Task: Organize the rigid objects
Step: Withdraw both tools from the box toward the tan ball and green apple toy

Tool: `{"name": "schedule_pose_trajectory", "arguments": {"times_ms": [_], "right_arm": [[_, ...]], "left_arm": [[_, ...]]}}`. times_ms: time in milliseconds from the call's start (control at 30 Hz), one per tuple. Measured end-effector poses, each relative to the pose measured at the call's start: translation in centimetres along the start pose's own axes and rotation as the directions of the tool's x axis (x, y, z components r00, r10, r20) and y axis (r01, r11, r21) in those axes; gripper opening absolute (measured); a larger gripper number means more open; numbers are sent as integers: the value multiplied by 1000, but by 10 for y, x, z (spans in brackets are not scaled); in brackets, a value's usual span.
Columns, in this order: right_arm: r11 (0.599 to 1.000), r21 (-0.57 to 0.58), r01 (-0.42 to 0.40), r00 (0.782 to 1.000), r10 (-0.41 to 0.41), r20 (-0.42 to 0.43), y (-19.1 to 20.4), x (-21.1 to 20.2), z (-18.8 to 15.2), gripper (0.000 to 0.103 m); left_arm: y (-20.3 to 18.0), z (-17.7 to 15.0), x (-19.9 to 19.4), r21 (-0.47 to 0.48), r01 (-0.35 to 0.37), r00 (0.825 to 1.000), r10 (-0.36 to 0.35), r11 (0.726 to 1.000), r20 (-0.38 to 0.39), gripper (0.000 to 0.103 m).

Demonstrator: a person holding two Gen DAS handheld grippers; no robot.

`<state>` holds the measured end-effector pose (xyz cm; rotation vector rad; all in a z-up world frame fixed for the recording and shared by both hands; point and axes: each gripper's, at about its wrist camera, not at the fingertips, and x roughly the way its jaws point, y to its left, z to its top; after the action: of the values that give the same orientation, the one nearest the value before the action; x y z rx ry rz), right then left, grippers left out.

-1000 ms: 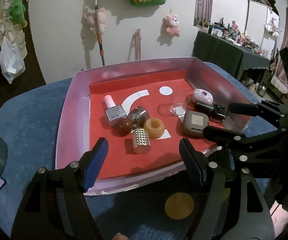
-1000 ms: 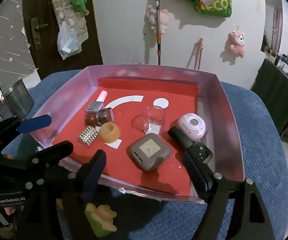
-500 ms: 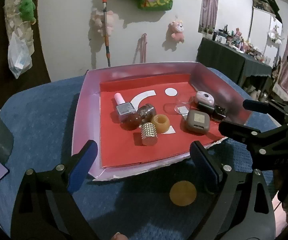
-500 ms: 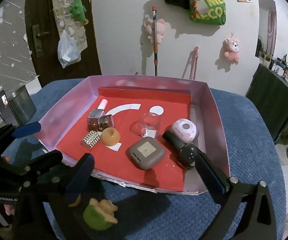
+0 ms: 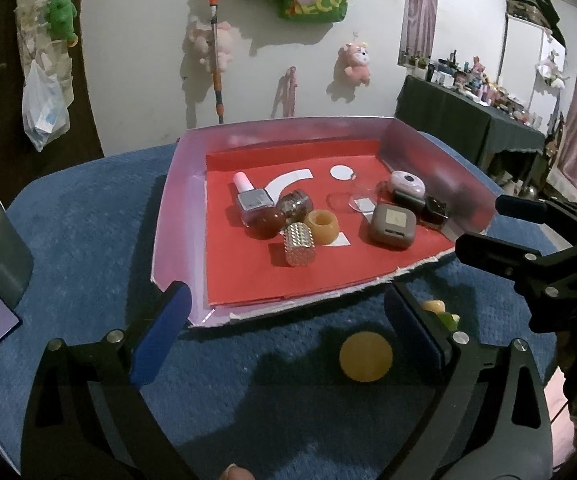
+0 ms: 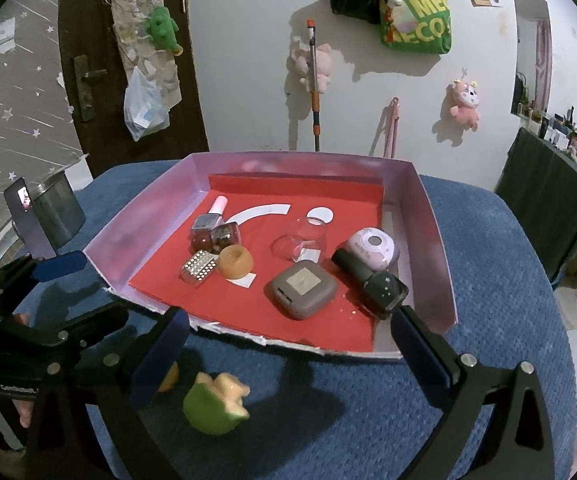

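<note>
Both the left tongs (image 5: pixel 286 316) and the right tongs (image 6: pixel 288 334) hover spread wide and empty over the blue bench (image 6: pixel 500 264), short of the pink tray (image 6: pixel 436 248) where most of the rigid objects sit crowded on a red liner. The studded cylinder (image 5: pixel 299 245) touches the amber ring (image 5: pixel 322 227), so reaching for one could nudge or roll its neighbours. A yellow disc (image 5: pixel 365 356) and a green-and-yellow toy (image 6: pixel 216 404) lie loose outside, in a cluttered bedroom with plush toys on the wall
</note>
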<state>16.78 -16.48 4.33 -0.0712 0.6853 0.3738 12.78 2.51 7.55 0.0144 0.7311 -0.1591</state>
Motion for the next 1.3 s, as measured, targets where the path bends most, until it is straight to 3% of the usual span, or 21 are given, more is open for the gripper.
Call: {"name": "schedule_pose_trajectory", "arguments": {"times_ms": [800,1100,1300], "right_arm": [[997,68,-36,997,41,-63,1,0,-38,103],[992,117,-56,992,68,-103,-6,7,-56,103],[985,148,-87,987,106,-124,-6,12,-62,93]], "left_arm": [[-11,-36,1,-6,56,995,-56,998,-78,99],[-8,-42,10,-26,43,993,-45,999,-106,99],[-13,-44,14,-4,39,993,-39,999,-110,98]]}}
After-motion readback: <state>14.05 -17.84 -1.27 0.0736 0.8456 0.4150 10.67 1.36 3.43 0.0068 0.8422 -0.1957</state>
